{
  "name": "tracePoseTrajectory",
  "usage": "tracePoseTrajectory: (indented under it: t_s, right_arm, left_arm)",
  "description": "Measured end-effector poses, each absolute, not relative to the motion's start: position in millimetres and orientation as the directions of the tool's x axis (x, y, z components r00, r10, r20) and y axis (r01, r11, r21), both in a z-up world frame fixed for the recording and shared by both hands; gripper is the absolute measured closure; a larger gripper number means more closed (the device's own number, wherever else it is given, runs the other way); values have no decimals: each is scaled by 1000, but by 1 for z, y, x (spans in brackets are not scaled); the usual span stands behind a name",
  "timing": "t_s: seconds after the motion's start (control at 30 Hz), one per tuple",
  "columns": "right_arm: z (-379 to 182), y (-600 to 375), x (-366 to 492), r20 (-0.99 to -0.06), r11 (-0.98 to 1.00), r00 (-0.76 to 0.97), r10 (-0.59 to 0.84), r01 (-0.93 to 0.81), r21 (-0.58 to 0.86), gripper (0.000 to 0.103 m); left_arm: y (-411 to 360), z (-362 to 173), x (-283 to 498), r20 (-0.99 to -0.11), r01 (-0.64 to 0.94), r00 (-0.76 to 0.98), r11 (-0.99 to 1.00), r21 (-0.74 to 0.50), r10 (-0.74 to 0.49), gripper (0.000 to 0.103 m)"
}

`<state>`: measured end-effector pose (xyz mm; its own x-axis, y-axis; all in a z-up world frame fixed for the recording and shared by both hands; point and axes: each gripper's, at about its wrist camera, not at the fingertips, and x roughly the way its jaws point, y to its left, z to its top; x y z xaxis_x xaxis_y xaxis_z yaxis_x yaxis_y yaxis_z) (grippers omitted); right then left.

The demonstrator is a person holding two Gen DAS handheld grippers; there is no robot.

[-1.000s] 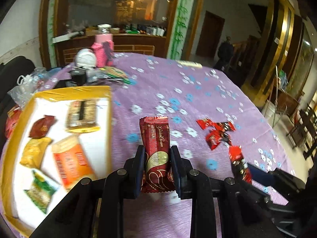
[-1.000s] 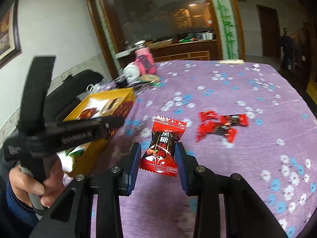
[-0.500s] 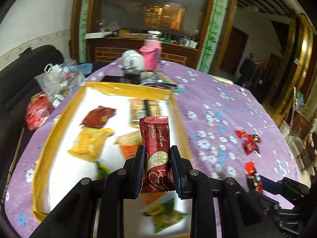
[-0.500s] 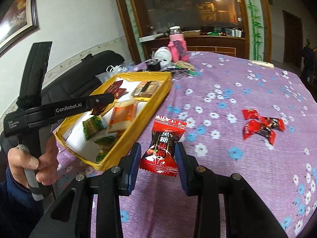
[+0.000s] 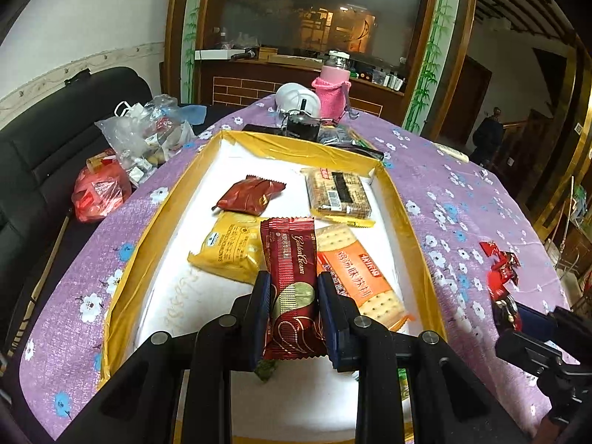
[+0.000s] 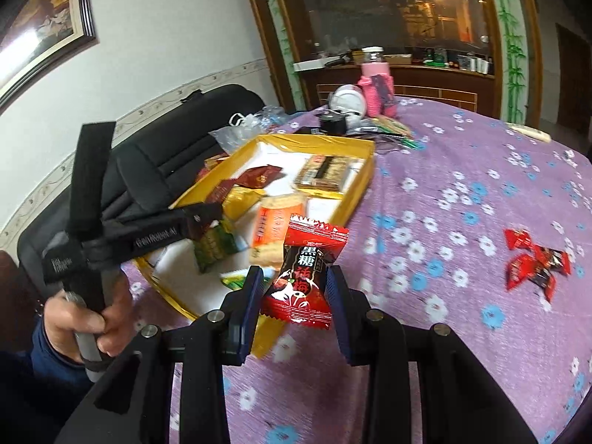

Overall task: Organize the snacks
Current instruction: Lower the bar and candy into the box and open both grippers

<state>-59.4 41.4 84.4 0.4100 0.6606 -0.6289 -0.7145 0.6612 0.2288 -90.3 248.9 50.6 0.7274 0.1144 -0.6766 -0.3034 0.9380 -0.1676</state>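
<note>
L tongs (image 5: 290, 310) clamped on a dark-red wafer pack (image 5: 290, 277), held upright, both pads pressing its sides. Pack hung over the yellow tray (image 5: 162, 222), above the near-middle of its white floor, not yet set down.

R tongs (image 6: 294, 292) clamped on a red candy (image 6: 301, 277) w/ black label, tilted a bit, wrapper ends sticking out top and bottom. Candy sat off the tray's near right corner, above the purple-cloth counter (image 6: 462, 351), so prob. outside the rim, though fisheye makes that hard to call.

A hand (image 6: 92, 318) in a dark sleeve gripped the L tool's handle at left of R view.

In tray already: brown-red pouch (image 5: 249, 196), yellow pack (image 5: 227, 246), orange cracker pack (image 5: 355, 270), striped biscuit pack (image 5: 338, 194), plus green packs (image 6: 214, 244) near the front edge. Approx. five or six items stowed, lying loose w/ gaps btwn them.

Left to do, by my read: drop both held items in, then fetch the loose red candies (image 6: 532, 262) lying well apart on the counter to the R. Task looked past halfway.

Beyond tray: pink bottle (image 5: 333, 88), white round item, clear plastic bags (image 5: 144, 133) by the dark sofa. Not snacks to sort, as far as I could tell.
</note>
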Motion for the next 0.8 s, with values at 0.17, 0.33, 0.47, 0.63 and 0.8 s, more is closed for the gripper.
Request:
tracePoseTrajectory:
  t_s: [0.17,0.33,0.47,0.63,0.8]
  right_arm:
    - [82,72,-57,-643,628,370,671,-744,227,68]
    - [67,98,-54,-676,617,334,657,-754,227,68]
    - [55,111,-56,-691,608,315,650,-762,225,68]
    - [42,120,-64,-702,605,324,634,-773,190,68]
    - [40,120,-62,-695,592,300,653,-774,223,68]
  left_arm:
    - [255,44,-91,-687,-306,719,936,-175,107,76]
    - [255,38,-91,-686,-315,716,937,-150,130,76]
    - [261,32,-90,-684,-342,711,931,-130,166,75]
    - [268,25,-88,-694,-347,706,924,-161,144,75]
    - [267,22,-84,-708,-340,692,928,-152,138,75]
